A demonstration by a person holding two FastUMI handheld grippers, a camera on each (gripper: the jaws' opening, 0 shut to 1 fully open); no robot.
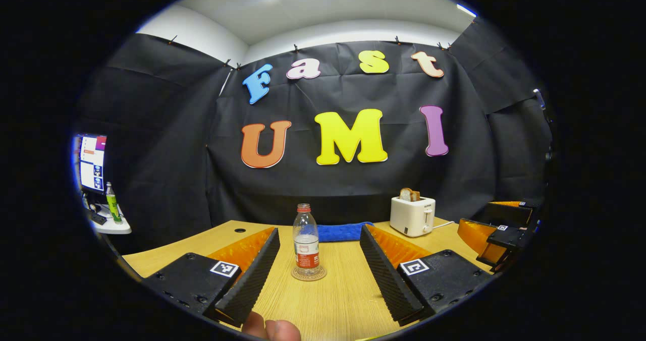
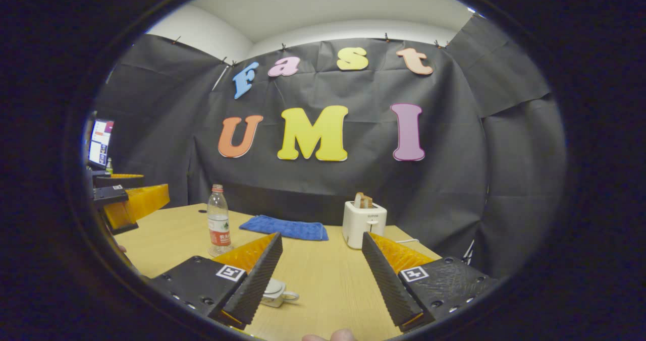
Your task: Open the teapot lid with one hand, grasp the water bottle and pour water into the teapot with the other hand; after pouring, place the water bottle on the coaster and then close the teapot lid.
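holding both grippers wide with nothing between the fingers, i had the water bottle (image 1: 306, 242) standing capped on its coaster (image 1: 308, 274), straight ahead of my left gripper (image 1: 319, 270). the teapot (image 2: 275, 292) sat low beside my right gripper (image 2: 321, 280). best, i judged, to lift the lid squarely first, then grip the bottle mid-body. its red label was too small to read.

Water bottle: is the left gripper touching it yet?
Apart. The left gripper view shows the water bottle upright on its coaster, table visible between it and each finger of the open left gripper.
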